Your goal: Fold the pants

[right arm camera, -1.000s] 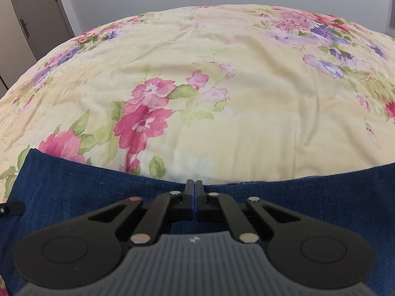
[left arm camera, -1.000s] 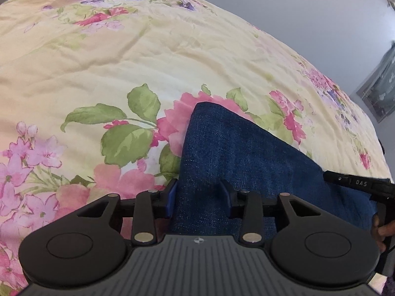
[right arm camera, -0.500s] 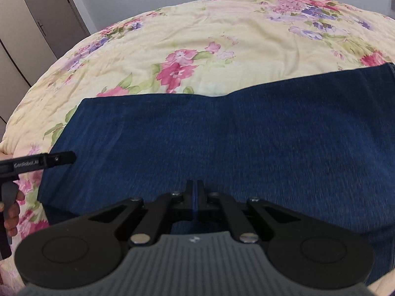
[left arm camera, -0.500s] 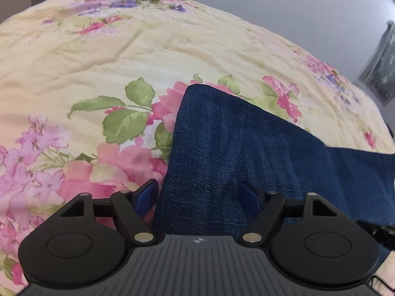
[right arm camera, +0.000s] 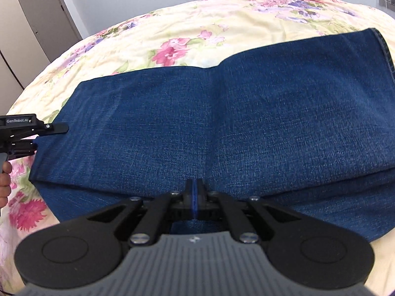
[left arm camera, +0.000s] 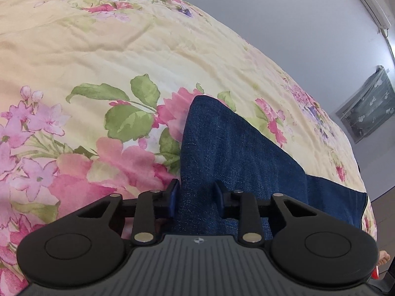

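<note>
Jeans lie doubled along the bed's near edge, right tongs pinched on the near denim fold, likely to steady it, left tongs parted astride the left end.

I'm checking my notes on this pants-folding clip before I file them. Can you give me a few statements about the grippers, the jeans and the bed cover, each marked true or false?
1. The right gripper has its jaws closed together over the blue jeans. True.
2. The left gripper is clamped shut. False: its jaws stand apart, with denim between them.
3. The jeans lie on a floral bedspread. True.
4. The jeans are light grey. False: they are dark blue denim.
5. A hemmed leg end shows at the far right in the right wrist view. True.
</note>
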Demonstrator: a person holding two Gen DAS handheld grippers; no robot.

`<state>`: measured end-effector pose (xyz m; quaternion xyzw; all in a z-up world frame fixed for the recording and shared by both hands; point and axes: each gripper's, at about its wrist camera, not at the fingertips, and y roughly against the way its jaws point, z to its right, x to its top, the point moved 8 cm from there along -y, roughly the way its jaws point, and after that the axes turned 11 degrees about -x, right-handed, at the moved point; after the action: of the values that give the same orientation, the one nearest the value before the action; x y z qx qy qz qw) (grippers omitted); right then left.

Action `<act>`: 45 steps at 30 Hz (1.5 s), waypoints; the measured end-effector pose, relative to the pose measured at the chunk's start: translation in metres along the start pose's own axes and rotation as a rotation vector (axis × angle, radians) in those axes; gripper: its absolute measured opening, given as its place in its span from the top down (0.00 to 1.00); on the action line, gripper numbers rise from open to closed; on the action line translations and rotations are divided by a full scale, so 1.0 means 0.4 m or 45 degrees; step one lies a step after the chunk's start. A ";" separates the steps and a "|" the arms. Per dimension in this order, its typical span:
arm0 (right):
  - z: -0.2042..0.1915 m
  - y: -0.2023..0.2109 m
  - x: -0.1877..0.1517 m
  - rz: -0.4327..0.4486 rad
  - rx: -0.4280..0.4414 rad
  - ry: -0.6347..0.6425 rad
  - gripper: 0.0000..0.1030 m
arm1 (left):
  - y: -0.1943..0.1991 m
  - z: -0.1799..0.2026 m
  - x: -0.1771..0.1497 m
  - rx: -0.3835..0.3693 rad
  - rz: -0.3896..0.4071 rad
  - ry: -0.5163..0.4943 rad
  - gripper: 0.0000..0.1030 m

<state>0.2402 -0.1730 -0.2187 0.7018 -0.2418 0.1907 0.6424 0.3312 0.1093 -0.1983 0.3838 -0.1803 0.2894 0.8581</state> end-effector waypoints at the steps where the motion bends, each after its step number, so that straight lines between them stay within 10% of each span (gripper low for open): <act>1: 0.000 0.002 0.001 0.001 0.000 0.003 1.00 | 0.002 0.001 0.003 -0.009 0.003 0.006 0.75; 11: 0.030 0.036 0.034 -0.016 0.108 -0.071 1.00 | 0.057 0.134 0.069 0.028 0.055 -0.129 0.90; 26: 0.355 0.210 0.150 0.162 0.070 -0.197 1.00 | 0.014 0.730 0.123 -0.063 -0.041 -0.428 0.90; 35: 0.601 0.255 0.151 0.218 0.053 -0.373 1.00 | -0.238 1.029 -0.047 -0.062 -0.257 -0.611 0.90; 45: 0.712 0.250 0.099 0.177 0.068 -0.501 1.00 | -0.515 1.034 -0.299 0.013 -0.497 -0.583 0.90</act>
<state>0.2017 -0.4656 -0.1440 0.7238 -0.4054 0.1001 0.5492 0.3343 -0.3599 -0.1112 0.4710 -0.2906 0.0258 0.8325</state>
